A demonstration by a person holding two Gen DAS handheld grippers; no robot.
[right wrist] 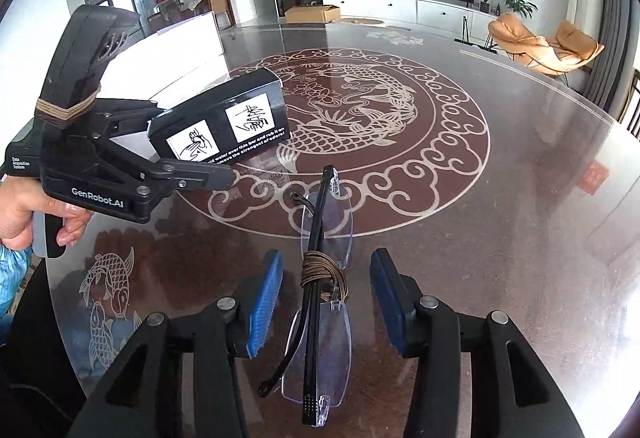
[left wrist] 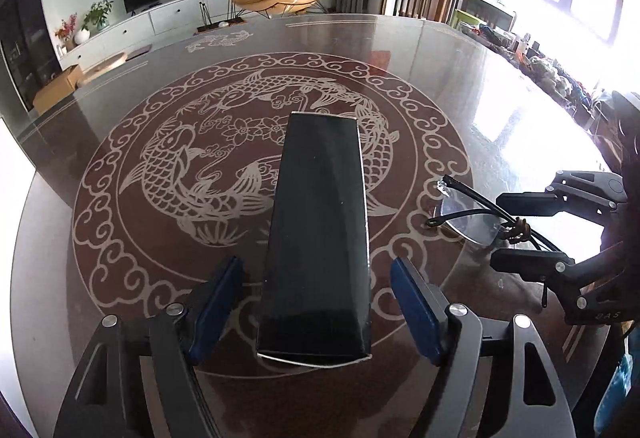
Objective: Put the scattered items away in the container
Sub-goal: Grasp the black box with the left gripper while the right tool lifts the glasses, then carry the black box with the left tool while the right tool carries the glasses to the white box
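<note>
Long black cardboard box (left wrist: 316, 238) lying on the glossy brown fish-patterned glass counter (left wrist: 160, 110), between the left gripper's (left wrist: 318, 308) spread fingers, untouched, folded rimless glasses with black arms (right wrist: 320, 302) flat on the counter between the right gripper's (right wrist: 326, 302) parted fingers, not clamped

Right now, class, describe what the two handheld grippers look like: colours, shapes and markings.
The left gripper is black, with a pistol handle, brown twine wound round its neck and white "GenRobot.AI" lettering. The right gripper has black triangular linkages with silver rivets and blue ribbed pads. A light blue sleeve shows beside the hand.
</note>
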